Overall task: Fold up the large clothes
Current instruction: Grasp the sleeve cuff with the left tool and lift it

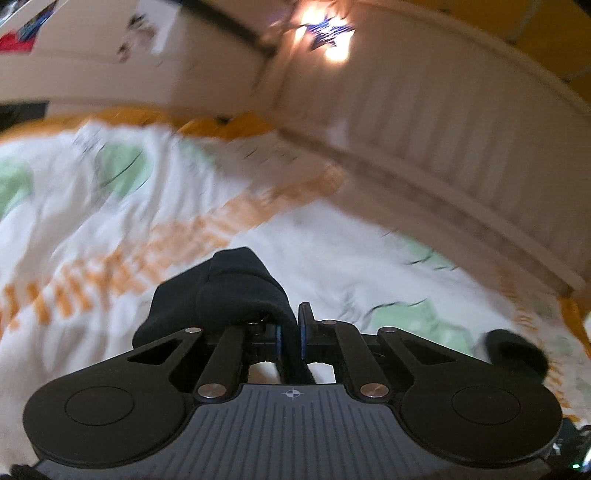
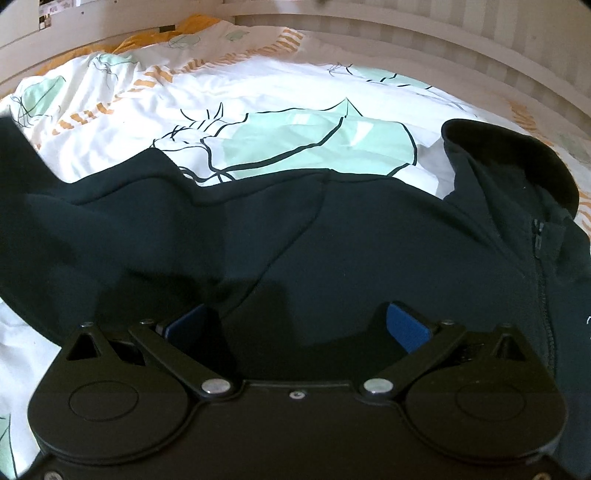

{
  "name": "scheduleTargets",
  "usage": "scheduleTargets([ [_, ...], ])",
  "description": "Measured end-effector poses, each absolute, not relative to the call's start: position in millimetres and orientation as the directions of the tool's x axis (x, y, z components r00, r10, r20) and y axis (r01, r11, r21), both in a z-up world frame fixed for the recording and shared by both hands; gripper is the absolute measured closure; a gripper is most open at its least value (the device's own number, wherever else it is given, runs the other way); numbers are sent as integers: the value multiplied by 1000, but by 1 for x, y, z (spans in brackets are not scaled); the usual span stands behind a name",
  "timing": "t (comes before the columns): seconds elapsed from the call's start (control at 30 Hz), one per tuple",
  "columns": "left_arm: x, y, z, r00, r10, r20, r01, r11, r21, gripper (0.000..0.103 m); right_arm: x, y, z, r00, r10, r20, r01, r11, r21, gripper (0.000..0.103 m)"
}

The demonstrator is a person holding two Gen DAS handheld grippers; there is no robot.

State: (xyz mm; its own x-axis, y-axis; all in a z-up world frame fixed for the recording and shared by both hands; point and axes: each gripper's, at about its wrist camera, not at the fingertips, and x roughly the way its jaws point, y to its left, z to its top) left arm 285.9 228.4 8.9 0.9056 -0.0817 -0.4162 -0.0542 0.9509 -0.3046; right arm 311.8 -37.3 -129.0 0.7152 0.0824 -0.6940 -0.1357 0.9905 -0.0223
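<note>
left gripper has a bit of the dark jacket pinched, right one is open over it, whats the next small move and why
Probably carry the left gripper across and lay its pinched fold of the dark jacket onto the body. The left is shut on fabric lifted above the bedspread. The right gripper is open over the spread jacket, holding nothing, and could lower to pin the cloth flat.

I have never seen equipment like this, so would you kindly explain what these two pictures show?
No robot here: a person holds a two-finger claw in each hand, each carrying a fisheye camera looking along its fingers. The blurred picture is from the left claw, shut on a fold of the dark jacket. The other is from the right claw, open just over the same jacket, which lies spread on a leaf-patterned bedspread; its zip is on the right. A slatted bed rail runs behind.
</note>
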Motion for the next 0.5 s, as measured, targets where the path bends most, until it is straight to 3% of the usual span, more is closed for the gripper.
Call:
scheduleTargets([
  [0.27,283,139,60,912,-277,-303,210,949,-235,95,262,-103,-95,776,114,-621,-28,989,147,1],
  [0.5,280,27,52,828,-481,-289,427,874,-231,95,195,-189,-82,787,11,-617,103,983,149,1],
])
